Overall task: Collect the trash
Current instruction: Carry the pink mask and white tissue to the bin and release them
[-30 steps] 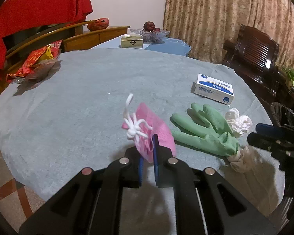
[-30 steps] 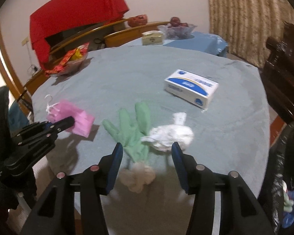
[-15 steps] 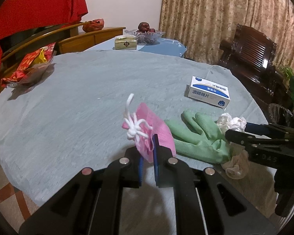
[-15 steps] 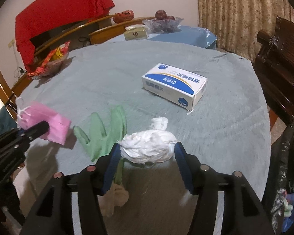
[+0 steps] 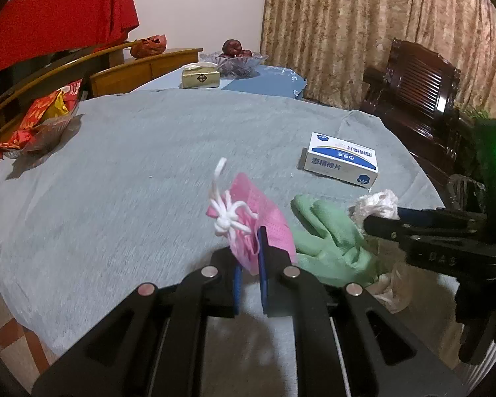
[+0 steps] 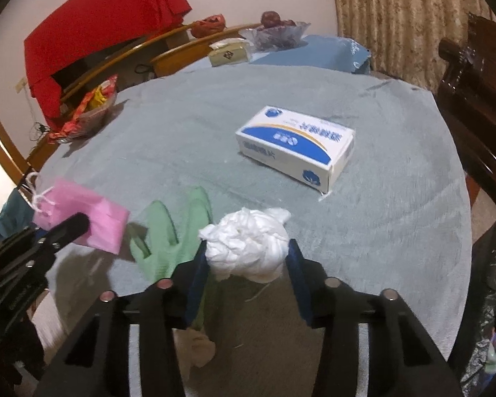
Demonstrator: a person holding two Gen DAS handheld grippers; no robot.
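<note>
We note the right gripper [image 6: 244,258] with a crumpled white tissue wad [image 6: 248,243] between its blue pads; its jaws have just been closing, and both pads now press the sides of the wad, which bulges above them, soft and creased with a loose twisted tail toward the far side. Just left of that gripper, partly under its left finger, lies a green glove [image 6: 168,231], matte and rubbery, fingers pointing away; a pale crumpled scrap [image 6: 200,347] sits below the jaws, close to the near table edge. The left gripper [image 5: 248,261] is clamped nearly shut on a pink mesh pouch [image 5: 258,218] tied with a knotted white cord [image 5: 226,216]; the pouch sticks up and forward from the pads, its weave fine and dimpled. Ahead of the right gripper, well apart, rests a white-and-blue cardboard box [image 6: 296,147], rectangular and glossy. Everything sits on a round table covered in grey, napped cloth [image 6: 182,125].
</note>
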